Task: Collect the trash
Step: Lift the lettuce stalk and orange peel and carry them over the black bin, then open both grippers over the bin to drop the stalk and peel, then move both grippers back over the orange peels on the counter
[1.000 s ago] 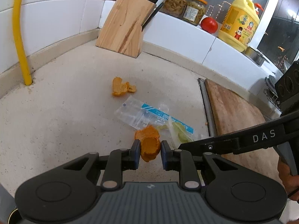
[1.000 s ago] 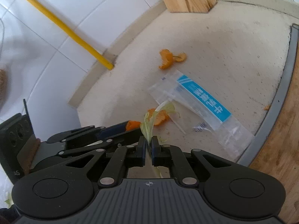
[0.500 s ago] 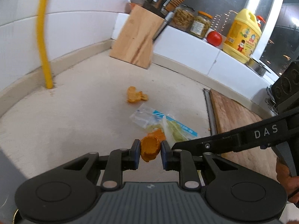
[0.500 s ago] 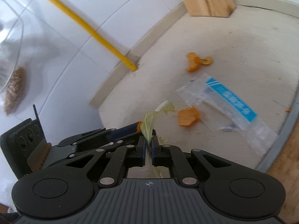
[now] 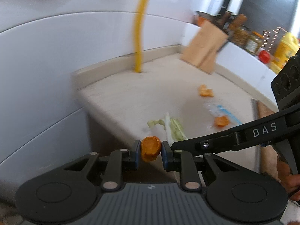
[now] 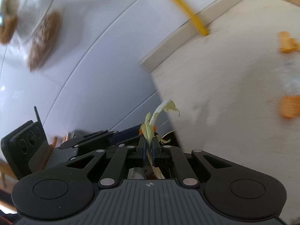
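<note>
Between our left gripper's (image 5: 151, 148) pads sat a curled orange piece of peel (image 5: 150, 148), pinched firmly above the pale speckled countertop's (image 5: 150, 101) near edge. Our right gripper (image 6: 148, 148) had closed tight on a limp pale-green cabbage leaf (image 6: 150, 125); its arm read "DAS".

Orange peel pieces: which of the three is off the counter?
The orange peel piece clamped in the left claw. The other two lie on the counter: one at the plastic wrapper, one farther back toward the knife block.
</note>
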